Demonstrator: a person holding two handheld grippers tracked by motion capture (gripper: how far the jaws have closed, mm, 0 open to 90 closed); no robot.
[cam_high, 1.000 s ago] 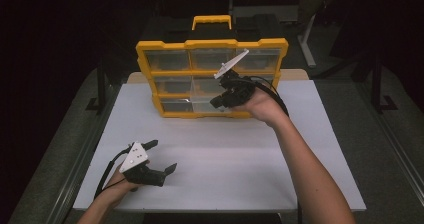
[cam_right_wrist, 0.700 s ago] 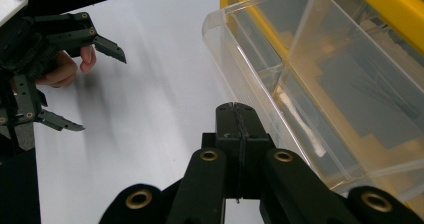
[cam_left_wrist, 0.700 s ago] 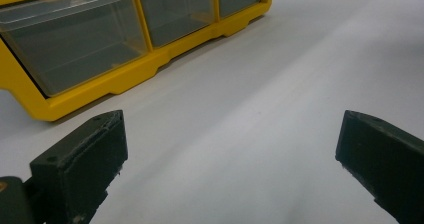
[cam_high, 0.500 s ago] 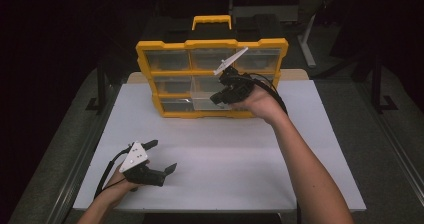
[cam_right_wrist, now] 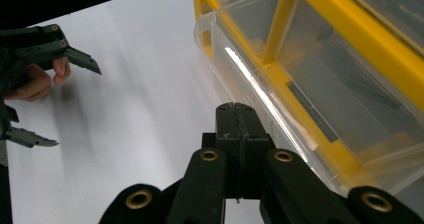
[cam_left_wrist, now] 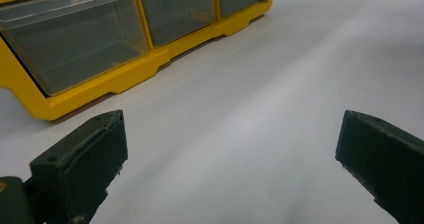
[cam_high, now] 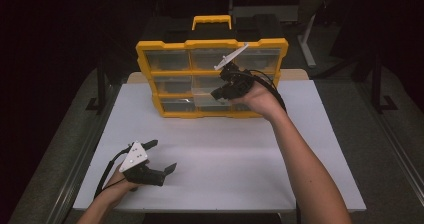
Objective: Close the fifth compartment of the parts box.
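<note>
High view: nearest, at the near left of the white table (cam_high: 280, 169), the left hand-held gripper (cam_high: 161, 156) lies low over the tabletop, held by the person's left hand (cam_high: 120, 184), grey three-cornered plate on top, cable trailing off the near left edge. Its jaws stand wide apart, nothing between them; tips point right and far. In the left gripper view the two black jaws frame bare table, and the bottom row of the yellow organizer (cam_left_wrist: 125, 76) sits farther off at upper left.

Mid table is bare. The person's right forearm (cam_high: 305, 169) runs from the near right edge up toward the far middle.

Far middle: right hand-held gripper (cam_high: 216, 93) in the right hand (cam_high: 257, 98), at the front of the organizer's middle row. The right gripper view shows its jaws pressed together, nothing gripped between them, tip just beside the rim of the clear drawer (cam_right_wrist: 260, 89); whether it touches, cannot tell. That drawer (cam_high: 207, 96) is pulled partway out of the middle row, sticking toward the near side.

Farthest: yellow organizer (cam_high: 212, 46) standing upright at the far edge of the table, three rows of clear drawers, yellow handle (cam_high: 212, 20) on top. Dark floor beyond.
</note>
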